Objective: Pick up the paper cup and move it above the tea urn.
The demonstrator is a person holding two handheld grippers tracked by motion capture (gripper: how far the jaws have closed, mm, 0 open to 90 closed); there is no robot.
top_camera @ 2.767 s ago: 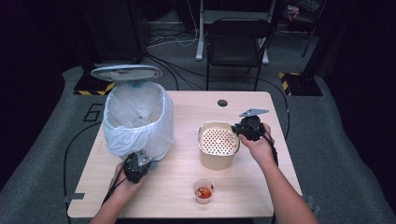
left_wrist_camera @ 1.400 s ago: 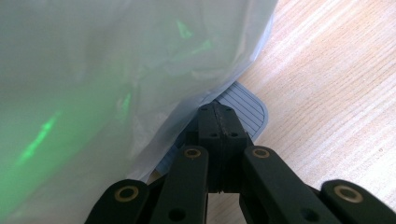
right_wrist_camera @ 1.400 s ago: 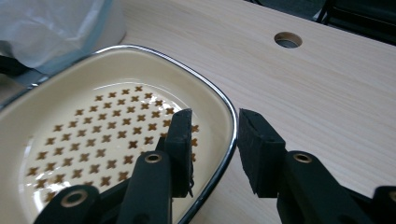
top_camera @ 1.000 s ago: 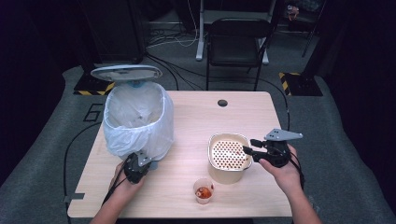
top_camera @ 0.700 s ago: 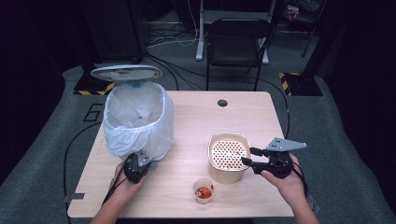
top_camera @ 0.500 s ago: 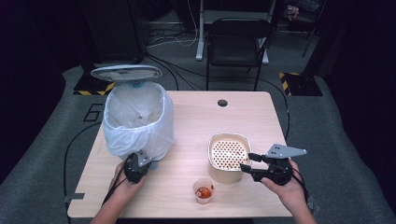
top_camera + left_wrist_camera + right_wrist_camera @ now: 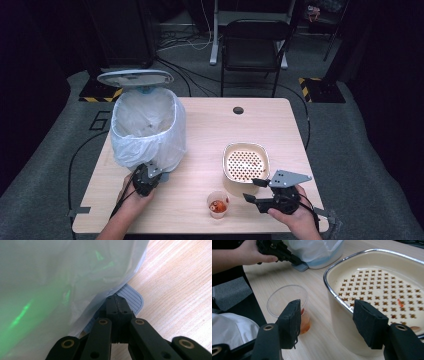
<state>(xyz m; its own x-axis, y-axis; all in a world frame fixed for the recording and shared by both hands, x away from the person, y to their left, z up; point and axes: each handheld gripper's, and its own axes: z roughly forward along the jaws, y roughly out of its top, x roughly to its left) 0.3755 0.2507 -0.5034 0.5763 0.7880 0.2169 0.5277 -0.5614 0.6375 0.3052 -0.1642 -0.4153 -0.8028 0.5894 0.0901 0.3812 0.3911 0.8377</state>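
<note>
A cream, steel-rimmed strainer pan point(image 7: 246, 162) with a perforated floor stands on the right half of the wooden tabletop point(image 7: 210, 130). In the right gripper view its rows of cross-shaped holes are plain, with a small orange scrap and a paler bit lying on the floor of the pan. Just beside it, toward the person's edge, stands a clear plastic cup point(image 7: 218, 204) with orange-red contents in its bottom; cup and pan are close but apart.

The right gripper point(image 7: 256, 190) hovers at the near right of the pan, its jaws spread wide and holding nothing. In its own view the left jaw lines up with the cup and the right jaw with the pan's near wall.

On the left half of the tabletop stands a bin point(image 7: 147, 130) lined with a white plastic bag, its lid point(image 7: 135, 78) tipped up behind it. The left gripper point(image 7: 155, 172) is at the bin's foot, held by the person's left hand point(image 7: 131, 192). In the left gripper view its jaws are pressed together, resting on the ribbed grey pedal point(image 7: 131, 297) that juts out from under the bag.

Behind the tabletop a black chair point(image 7: 255, 50) stands on the grey floor.
</note>
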